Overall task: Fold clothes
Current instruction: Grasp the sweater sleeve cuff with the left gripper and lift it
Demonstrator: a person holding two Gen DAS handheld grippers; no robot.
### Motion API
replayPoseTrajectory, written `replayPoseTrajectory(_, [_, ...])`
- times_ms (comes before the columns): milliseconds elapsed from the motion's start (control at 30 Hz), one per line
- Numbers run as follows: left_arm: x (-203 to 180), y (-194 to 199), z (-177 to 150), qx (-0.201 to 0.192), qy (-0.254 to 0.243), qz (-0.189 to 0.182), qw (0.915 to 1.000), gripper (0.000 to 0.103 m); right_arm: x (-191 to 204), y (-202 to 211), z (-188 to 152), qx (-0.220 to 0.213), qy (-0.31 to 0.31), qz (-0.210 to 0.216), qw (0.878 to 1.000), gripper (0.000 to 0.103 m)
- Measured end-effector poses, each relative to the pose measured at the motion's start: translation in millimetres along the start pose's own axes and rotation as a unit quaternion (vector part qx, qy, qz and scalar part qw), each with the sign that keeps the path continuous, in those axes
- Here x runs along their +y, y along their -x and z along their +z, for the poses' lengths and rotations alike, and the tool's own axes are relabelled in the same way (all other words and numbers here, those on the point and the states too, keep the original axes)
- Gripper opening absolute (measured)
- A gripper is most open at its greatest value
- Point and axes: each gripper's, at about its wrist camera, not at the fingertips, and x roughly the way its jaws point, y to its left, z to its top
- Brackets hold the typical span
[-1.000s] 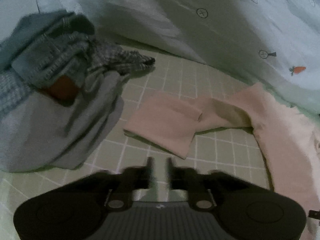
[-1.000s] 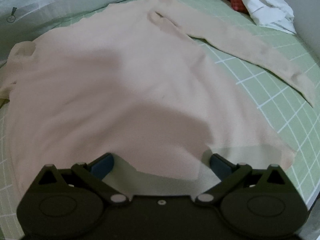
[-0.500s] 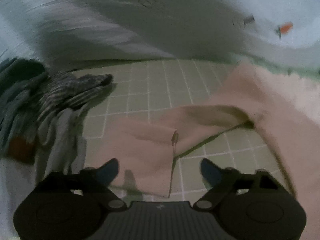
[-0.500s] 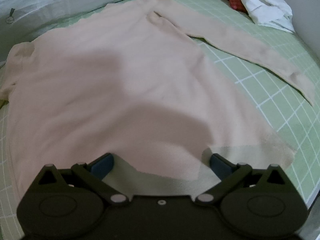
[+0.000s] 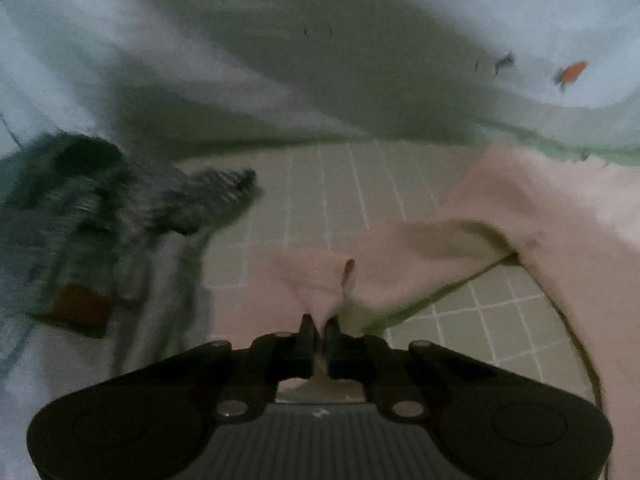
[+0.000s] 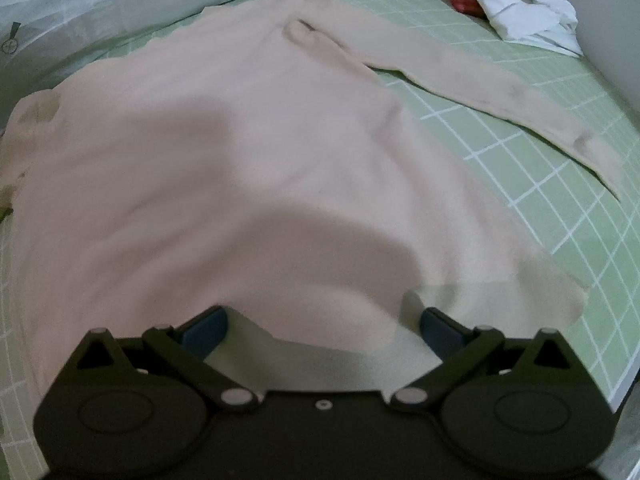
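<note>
Pink sweater [image 6: 248, 168] lying flat on green checked bed [image 6: 560, 208]. Left tongs [image 5: 319, 326] pinching sleeve [image 5: 320, 284] (cuff bunched between tips). Right tongs [image 6: 322, 320] hanging wide open over hem, gripping nothing.

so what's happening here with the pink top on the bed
A person with a gripper in each hand is folding a pink sweater spread flat on a green checked sheet. The left gripper is shut on the sweater's left sleeve, pinching it near the cuff. The right gripper is open, hovering at the sweater's bottom hem and holding nothing. The right sleeve lies stretched out to the side. A pile of other clothes sits beside the left sleeve.
</note>
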Motion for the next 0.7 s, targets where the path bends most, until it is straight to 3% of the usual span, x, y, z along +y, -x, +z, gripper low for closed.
replayPoseTrajectory(133, [17,47,-24,-0.035,-0.018,-0.019,0.999,0.006,-1,1,-3,-0.011,0.005,0.003,1.0,0.103])
replayPoseTrajectory(433, [47,77,-86,0.006,-0.002,0.035,0.9994,0.006,0,1,-5,-0.019,0.013,0.007,1.0,0.103])
replayPoseTrajectory(533, [57,80,-94,0.003,0.011,0.056,0.9984,0.006,-1,1,-4,-0.019,0.016,0.007,1.0,0.103])
replayPoseTrajectory(700, [72,78,-82,-0.041,0.011,0.1,0.9941,0.006,0,2,-2,-0.015,0.015,0.007,1.0,0.103])
